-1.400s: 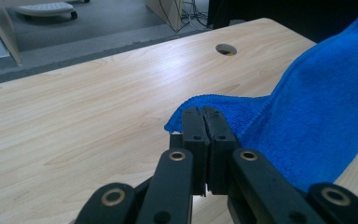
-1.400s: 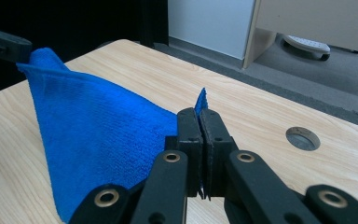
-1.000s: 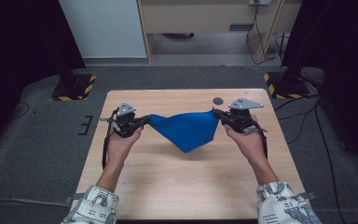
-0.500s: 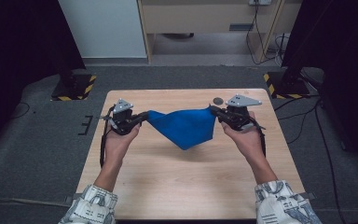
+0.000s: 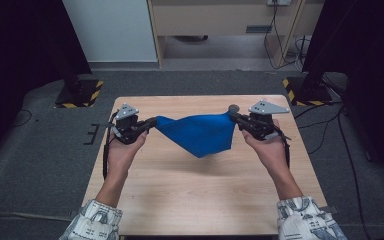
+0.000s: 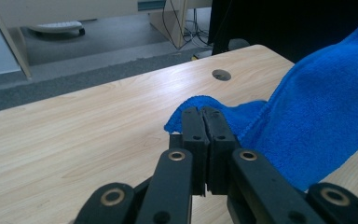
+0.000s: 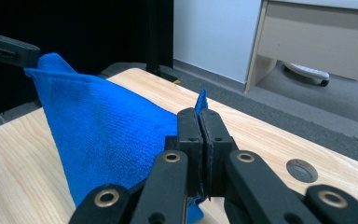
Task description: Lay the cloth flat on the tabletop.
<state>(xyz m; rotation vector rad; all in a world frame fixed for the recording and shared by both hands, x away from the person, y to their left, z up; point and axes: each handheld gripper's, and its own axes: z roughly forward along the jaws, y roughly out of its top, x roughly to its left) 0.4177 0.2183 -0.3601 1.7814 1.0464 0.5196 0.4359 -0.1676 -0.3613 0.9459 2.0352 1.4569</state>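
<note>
A blue cloth (image 5: 199, 134) hangs stretched between my two grippers above the wooden table (image 5: 195, 200), its lower point drooping toward the tabletop. My left gripper (image 5: 153, 121) is shut on the cloth's left corner; in the left gripper view the jaws (image 6: 204, 122) pinch a blue corner (image 6: 192, 103) and the cloth (image 6: 317, 121) spreads off to the right. My right gripper (image 5: 231, 116) is shut on the right corner; in the right gripper view a small blue tip (image 7: 201, 100) pokes above the closed jaws (image 7: 199, 125) and the cloth (image 7: 107, 135) runs left to the other gripper (image 7: 9, 50).
A round cable hole (image 5: 233, 107) sits in the table near the far right edge, also the hole (image 7: 301, 170) and the hole (image 6: 221, 74). Beyond the table are grey carpet, a wooden desk (image 5: 220, 20) and black stands with striped bases (image 5: 77, 95).
Both hands have lifted the cloth a little, the left one more, so the top edge is tauter and more level. Both grips are unchanged.
</note>
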